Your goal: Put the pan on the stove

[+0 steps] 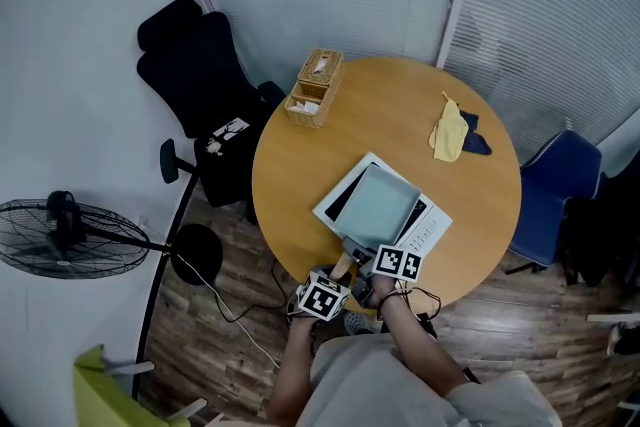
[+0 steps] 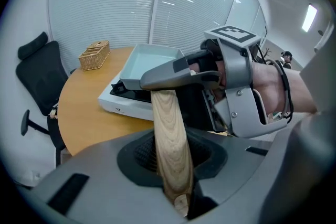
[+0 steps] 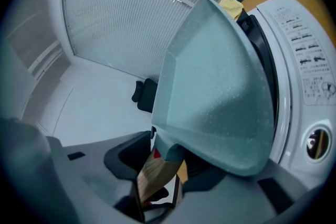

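Wicker box (image 1: 315, 87), yellow cloth (image 1: 449, 131) beyond pan (image 1: 380, 205)

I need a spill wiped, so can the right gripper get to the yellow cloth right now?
Probably not: the right gripper is shut on the wooden handle of the pan, alongside the left gripper, and the yellow cloth lies across the table beyond the stove. Nothing else seems to block it.
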`<state>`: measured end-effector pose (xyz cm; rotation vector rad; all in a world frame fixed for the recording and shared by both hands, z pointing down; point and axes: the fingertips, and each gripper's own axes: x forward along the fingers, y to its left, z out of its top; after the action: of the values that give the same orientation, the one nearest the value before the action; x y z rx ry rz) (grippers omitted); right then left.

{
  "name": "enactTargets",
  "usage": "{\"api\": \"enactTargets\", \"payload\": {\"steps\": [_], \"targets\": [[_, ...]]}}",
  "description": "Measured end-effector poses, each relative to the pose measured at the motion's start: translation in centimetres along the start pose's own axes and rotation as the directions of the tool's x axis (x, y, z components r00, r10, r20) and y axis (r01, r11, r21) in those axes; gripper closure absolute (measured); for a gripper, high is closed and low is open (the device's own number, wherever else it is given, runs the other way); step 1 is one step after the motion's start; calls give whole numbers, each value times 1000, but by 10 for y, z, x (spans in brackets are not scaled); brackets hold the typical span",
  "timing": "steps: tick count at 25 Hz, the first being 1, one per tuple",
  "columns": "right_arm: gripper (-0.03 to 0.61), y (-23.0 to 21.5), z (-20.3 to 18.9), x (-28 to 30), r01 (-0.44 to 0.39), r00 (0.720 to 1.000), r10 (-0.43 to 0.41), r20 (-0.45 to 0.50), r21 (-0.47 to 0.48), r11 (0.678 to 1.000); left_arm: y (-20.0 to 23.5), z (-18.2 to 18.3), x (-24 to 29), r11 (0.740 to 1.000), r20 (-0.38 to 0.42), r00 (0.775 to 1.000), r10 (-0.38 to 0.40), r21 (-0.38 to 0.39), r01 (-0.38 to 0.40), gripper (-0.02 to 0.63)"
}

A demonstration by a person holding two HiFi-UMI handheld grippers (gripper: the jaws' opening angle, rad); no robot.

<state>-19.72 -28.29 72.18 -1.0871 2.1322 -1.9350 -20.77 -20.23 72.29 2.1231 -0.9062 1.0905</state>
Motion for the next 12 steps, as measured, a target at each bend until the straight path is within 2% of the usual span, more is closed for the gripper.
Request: {"api": "enactTargets", "payload": {"steps": [12], "targets": [[382,-7,3,17,57,996,-62,60,72,996,23,-2,2,997,-44,998,-36,71,39,506]]}}
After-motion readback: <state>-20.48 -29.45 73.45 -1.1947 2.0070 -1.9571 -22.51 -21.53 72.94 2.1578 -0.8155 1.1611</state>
